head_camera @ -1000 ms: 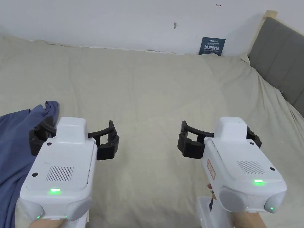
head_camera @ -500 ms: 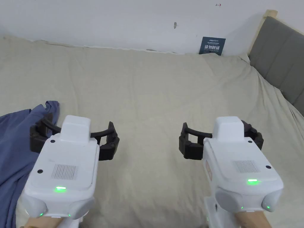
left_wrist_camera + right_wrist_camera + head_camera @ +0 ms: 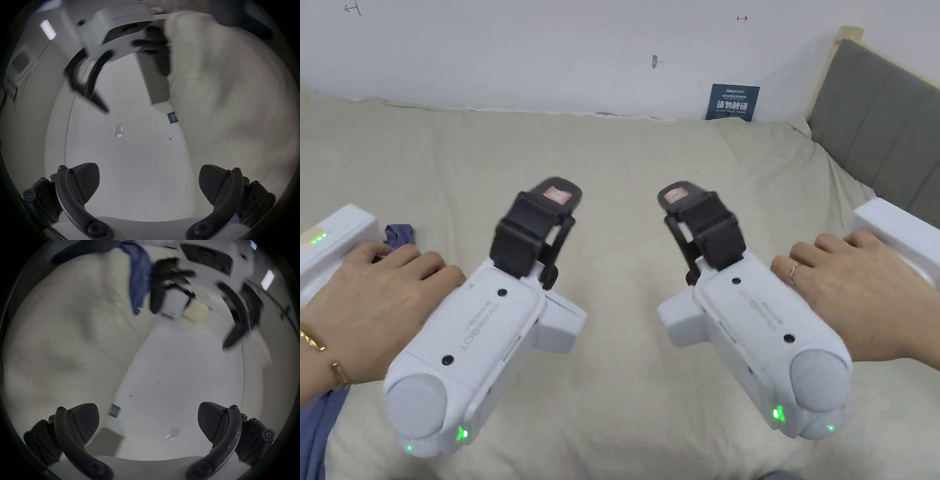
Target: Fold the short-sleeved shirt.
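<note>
The left gripper (image 3: 540, 219) and right gripper (image 3: 700, 215) hang side by side above the middle of the bed (image 3: 625, 156), apart. The shirt (image 3: 399, 235) lies at the bed's left edge, behind the left hand (image 3: 375, 300). The headboard (image 3: 875, 125) stands at right, the wall (image 3: 550, 50) behind, a sign (image 3: 732, 102) against it.

Dark sign (image 3: 732, 102) on wall, white lettering (perhaps Chinese, unreadable)
</note>
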A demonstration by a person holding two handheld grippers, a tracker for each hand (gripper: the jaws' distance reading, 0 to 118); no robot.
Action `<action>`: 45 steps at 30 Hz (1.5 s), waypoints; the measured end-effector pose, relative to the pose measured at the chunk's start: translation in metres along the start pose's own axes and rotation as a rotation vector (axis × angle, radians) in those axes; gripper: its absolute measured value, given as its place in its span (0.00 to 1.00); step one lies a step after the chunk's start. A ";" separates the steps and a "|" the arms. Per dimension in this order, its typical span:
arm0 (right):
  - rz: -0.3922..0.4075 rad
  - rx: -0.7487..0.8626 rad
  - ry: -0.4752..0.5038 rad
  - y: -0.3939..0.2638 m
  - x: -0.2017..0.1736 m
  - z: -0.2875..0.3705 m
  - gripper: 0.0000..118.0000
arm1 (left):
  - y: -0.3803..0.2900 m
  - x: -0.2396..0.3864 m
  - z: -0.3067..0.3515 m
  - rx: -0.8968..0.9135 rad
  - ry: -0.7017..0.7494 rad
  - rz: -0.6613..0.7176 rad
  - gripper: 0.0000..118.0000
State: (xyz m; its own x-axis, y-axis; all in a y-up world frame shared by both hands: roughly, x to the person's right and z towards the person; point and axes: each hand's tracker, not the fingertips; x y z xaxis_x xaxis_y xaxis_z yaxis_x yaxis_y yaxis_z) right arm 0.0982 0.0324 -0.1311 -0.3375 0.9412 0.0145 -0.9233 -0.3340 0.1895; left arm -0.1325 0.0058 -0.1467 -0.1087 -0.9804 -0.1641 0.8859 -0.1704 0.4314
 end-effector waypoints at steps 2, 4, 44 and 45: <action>-0.466 -0.060 0.084 -0.004 0.031 -0.001 1.00 | -0.004 -0.021 -0.004 -0.093 0.030 0.304 1.00; -0.960 -0.098 0.120 -0.020 0.056 -0.002 1.00 | -0.014 -0.042 -0.012 -0.232 0.101 0.599 1.00; -1.913 -0.310 0.002 -0.013 0.002 0.014 1.00 | -0.026 -0.016 0.017 -0.553 0.234 1.591 1.00; -1.912 -0.312 0.001 -0.013 0.001 0.013 1.00 | -0.026 -0.016 0.017 -0.553 0.233 1.591 1.00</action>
State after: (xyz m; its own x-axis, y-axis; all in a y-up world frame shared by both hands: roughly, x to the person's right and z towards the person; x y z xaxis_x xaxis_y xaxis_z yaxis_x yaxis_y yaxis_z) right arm 0.1121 0.0388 -0.1204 0.9994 0.0149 0.0326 -0.0080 0.9792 -0.2027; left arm -0.1610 0.0240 -0.1405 0.9946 -0.0929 -0.0452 0.0910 0.9949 -0.0436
